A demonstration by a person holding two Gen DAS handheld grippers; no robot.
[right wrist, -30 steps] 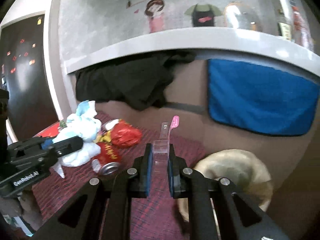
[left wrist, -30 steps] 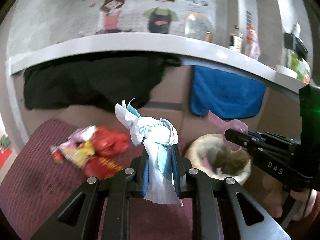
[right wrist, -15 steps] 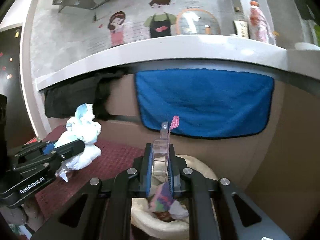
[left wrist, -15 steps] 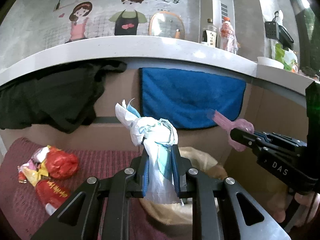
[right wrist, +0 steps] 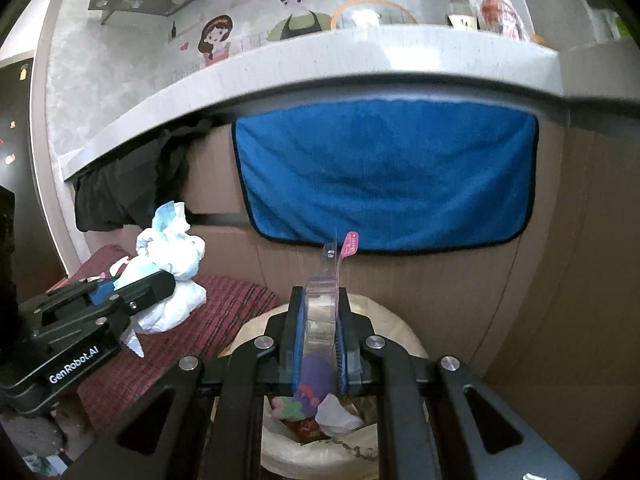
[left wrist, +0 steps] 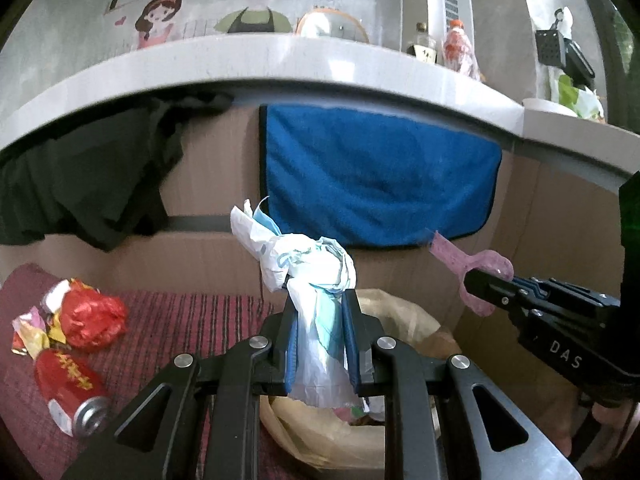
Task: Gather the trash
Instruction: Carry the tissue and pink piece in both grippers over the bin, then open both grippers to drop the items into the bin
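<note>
My left gripper [left wrist: 322, 312] is shut on a crumpled wad of white tissue and blue face mask [left wrist: 304, 264], held above the near rim of a cream-lined trash bin [left wrist: 404, 316]. In the right wrist view that same wad [right wrist: 168, 248] and the left gripper [right wrist: 132, 292] sit at the left. My right gripper [right wrist: 320, 300] is shut on a clear plastic blister pack with a pink card [right wrist: 326, 280], directly over the trash bin [right wrist: 384, 320], which holds wrappers. The pink pack [left wrist: 468, 268] sticks out of the right gripper [left wrist: 480, 292] in the left wrist view.
A red can [left wrist: 68, 384], a red crumpled wrapper [left wrist: 94, 316] and foil scraps lie on the dark red mat [left wrist: 192, 320] left of the bin. A blue towel [right wrist: 384, 176] and black cloth [left wrist: 88, 176] hang under the grey counter [left wrist: 280, 60]. Brown cabinet panels stand behind.
Both grippers have swung to the right, from over the red mat and its litter to over the trash bin. Each still holds its item.
</note>
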